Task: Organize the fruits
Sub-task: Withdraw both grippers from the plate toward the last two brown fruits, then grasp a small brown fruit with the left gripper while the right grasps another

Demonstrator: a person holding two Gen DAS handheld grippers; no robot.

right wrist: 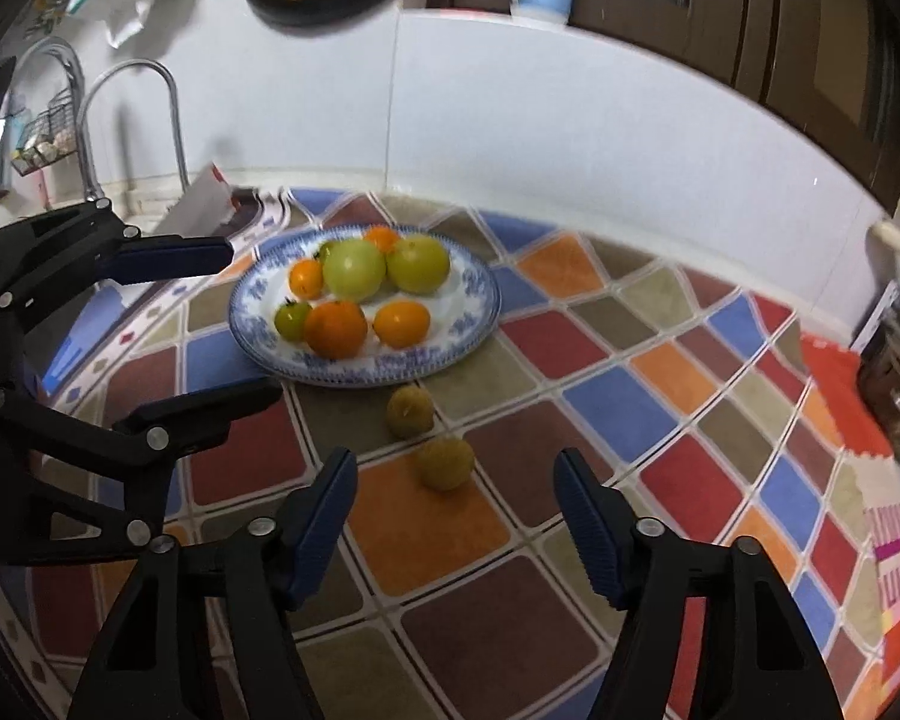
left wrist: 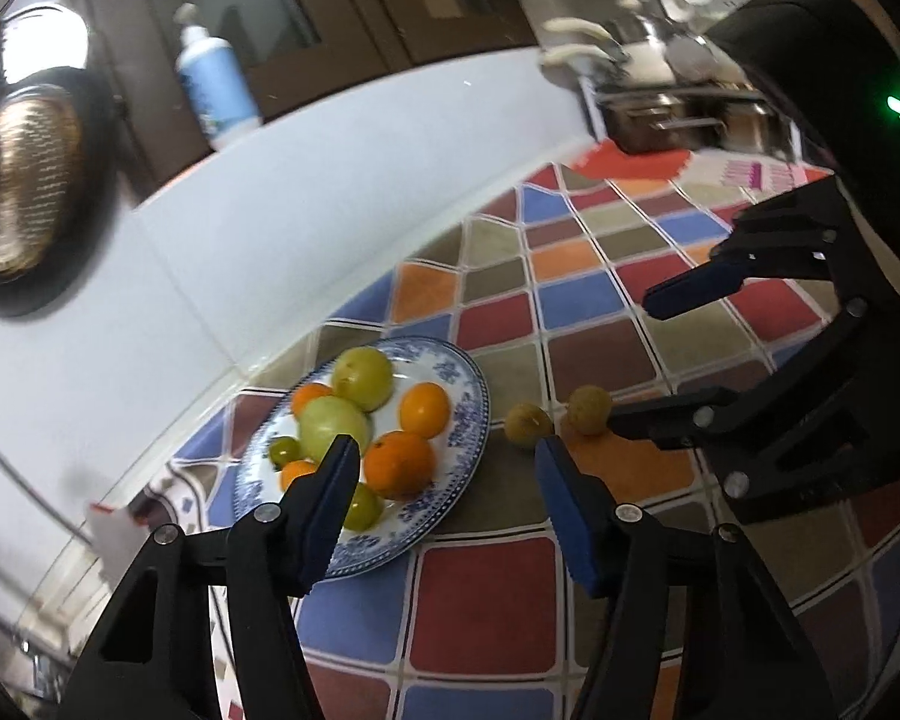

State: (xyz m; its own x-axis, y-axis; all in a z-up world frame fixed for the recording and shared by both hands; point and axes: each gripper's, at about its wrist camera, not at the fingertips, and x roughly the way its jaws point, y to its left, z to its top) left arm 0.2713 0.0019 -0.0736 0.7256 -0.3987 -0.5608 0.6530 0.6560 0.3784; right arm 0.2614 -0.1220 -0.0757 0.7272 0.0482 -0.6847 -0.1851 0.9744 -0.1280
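Even indoor light, no hard shadows. Motion blur smears both views, worst toward 12 o'clock. Fisheye bending and dark vignetting ring the edges.

Glossy glazed plate (right wrist: 486,300), smooth shiny fruits (right wrist: 354,267), matt patterned tablecloth (right wrist: 630,396), chrome tap (right wrist: 168,96)

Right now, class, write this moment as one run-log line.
left gripper: open, empty | right gripper: open, empty | plate: holds fruit | two yellowish fruits: on cloth beside plate

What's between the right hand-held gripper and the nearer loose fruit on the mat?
Nothing visible. The right hand-held gripper stands open, and only bare mat lies before the nearer loose fruit. The second loose fruit and the plate sit beyond it.
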